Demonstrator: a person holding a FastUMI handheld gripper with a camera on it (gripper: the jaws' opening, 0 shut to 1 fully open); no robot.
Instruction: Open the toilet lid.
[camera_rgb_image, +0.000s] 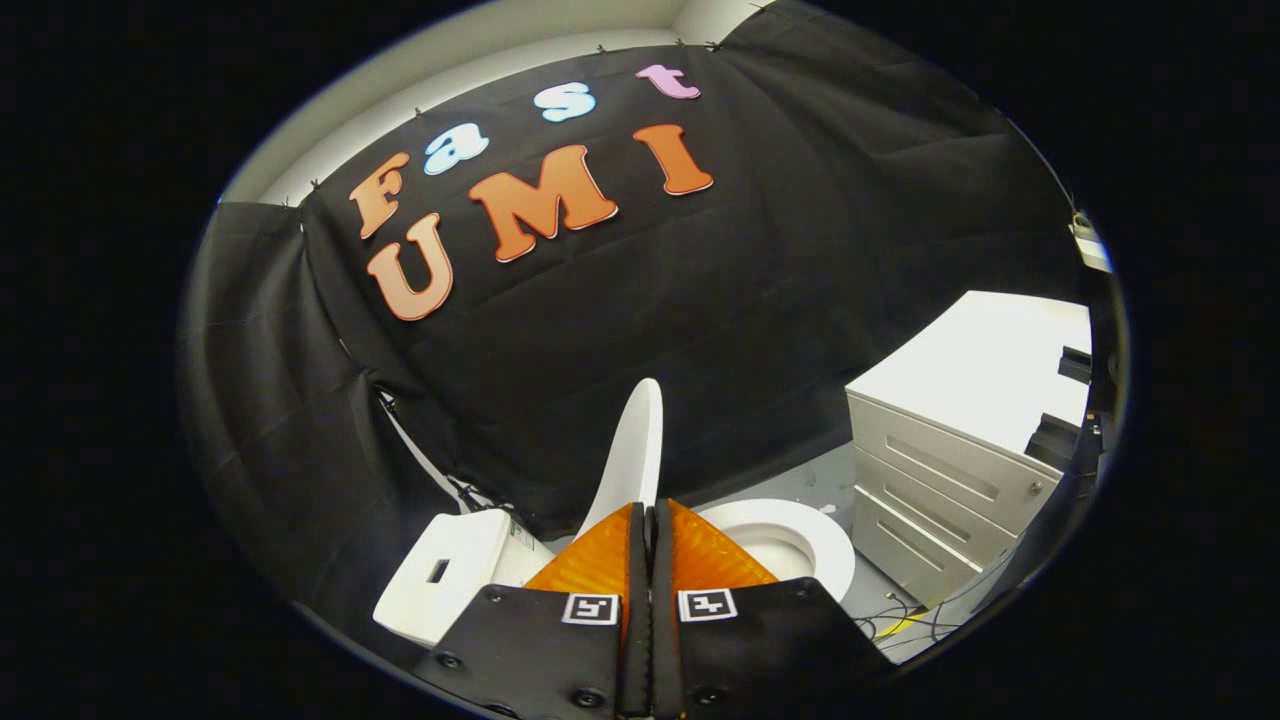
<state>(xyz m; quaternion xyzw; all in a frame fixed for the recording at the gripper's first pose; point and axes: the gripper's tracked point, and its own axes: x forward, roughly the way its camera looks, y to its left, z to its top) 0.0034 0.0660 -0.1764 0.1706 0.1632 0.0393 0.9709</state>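
1. Closest to the lens, the gripper (650, 515) has its two fingers pressed together with no visible gap between them; the toilet lid (633, 450) rises right at their tips, but whether its edge is pinched between them cannot be told
2. That lid stands raised, close to upright, seen nearly edge-on, between the tank (445, 572) on one side and the seat ring (815, 545) with the open bowl on the other
3. Judging by this, the lifting looks largely done: the bowl is uncovered. What may remain is tipping the lid fully back to rest against the tank and letting go
4. Around the toilet is a grey floor (825, 480) with loose cables (905, 622) trailing near the bowl
5. Beyond the bowl stands a white drawer cabinet (950, 470); black cloth (800, 300) forms the wall behind everything
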